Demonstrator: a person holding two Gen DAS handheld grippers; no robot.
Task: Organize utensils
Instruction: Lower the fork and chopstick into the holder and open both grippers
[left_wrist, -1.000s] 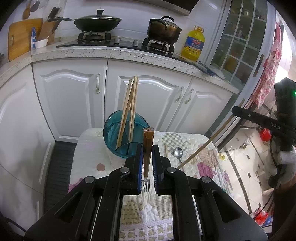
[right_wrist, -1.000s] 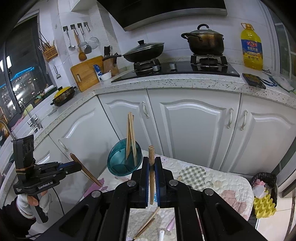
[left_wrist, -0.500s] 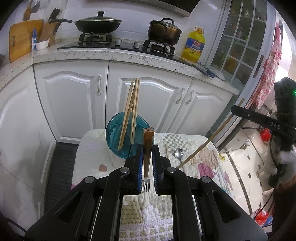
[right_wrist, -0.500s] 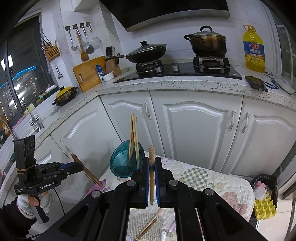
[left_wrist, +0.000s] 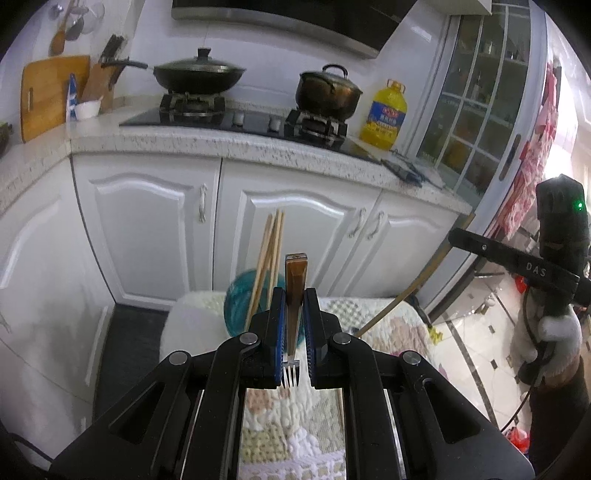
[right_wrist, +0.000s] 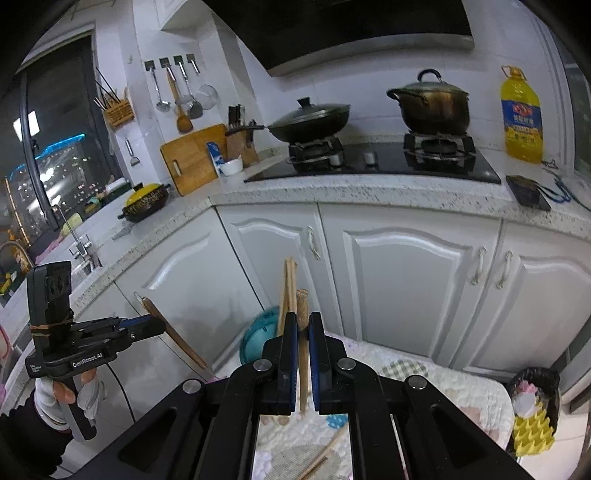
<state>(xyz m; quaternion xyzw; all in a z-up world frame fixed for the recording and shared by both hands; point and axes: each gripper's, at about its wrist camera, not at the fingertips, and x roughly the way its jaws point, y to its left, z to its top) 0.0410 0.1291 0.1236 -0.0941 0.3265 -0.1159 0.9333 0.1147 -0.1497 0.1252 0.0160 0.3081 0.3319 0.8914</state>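
Observation:
My left gripper is shut on a fork with a brown handle, handle up, tines down by the jaws. My right gripper is shut on a single wooden chopstick, held upright. A teal utensil holder stands at the far edge of the quilted mat, with chopsticks leaning upright in it. It also shows in the right wrist view. Both grippers are raised above the mat, near the holder. Loose chopsticks lie on the mat below the right gripper.
White kitchen cabinets stand close behind the mat, with a countertop, wok, pot and oil bottle above. The right gripper's body is at the right of the left view. A bin sits on the floor at right.
Both grippers have risen and tilted upward, so the mat and holder sit lower in both views. Each keeps its utensil.

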